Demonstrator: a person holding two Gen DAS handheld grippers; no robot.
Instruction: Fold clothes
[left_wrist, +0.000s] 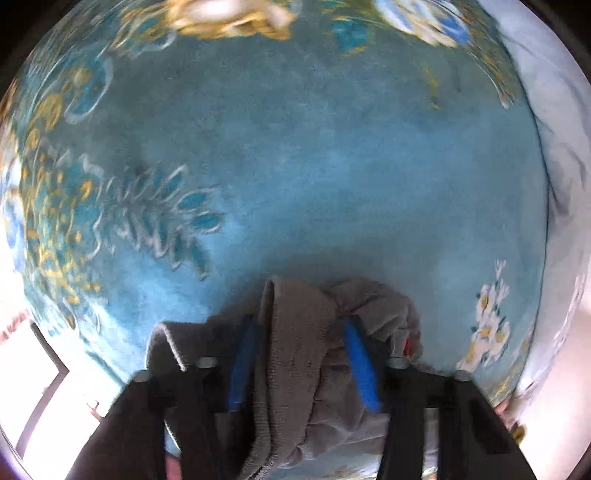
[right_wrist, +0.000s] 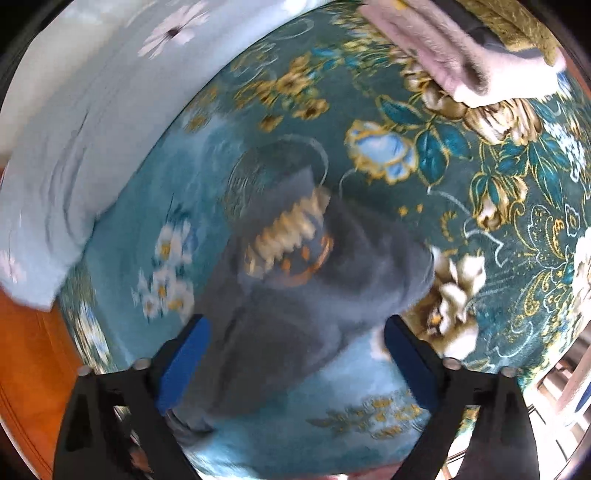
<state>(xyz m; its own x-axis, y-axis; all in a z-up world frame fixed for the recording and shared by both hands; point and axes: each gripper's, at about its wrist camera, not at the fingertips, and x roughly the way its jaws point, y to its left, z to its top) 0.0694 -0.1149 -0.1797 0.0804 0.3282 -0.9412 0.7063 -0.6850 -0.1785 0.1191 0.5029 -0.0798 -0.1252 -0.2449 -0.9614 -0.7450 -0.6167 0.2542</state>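
My left gripper is shut on a grey garment, gripping its ribbed hem bunched between the blue pads above the teal floral blanket. In the right wrist view the same grey garment, with a cream and orange print, hangs or lies blurred over the blanket. My right gripper is open, its blue pads wide apart on either side of the garment, holding nothing.
A pale blue pillow lies along the bed's edge; it also shows in the left wrist view. A folded pink and white pile sits at the far side. Orange wooden floor lies beside the bed.
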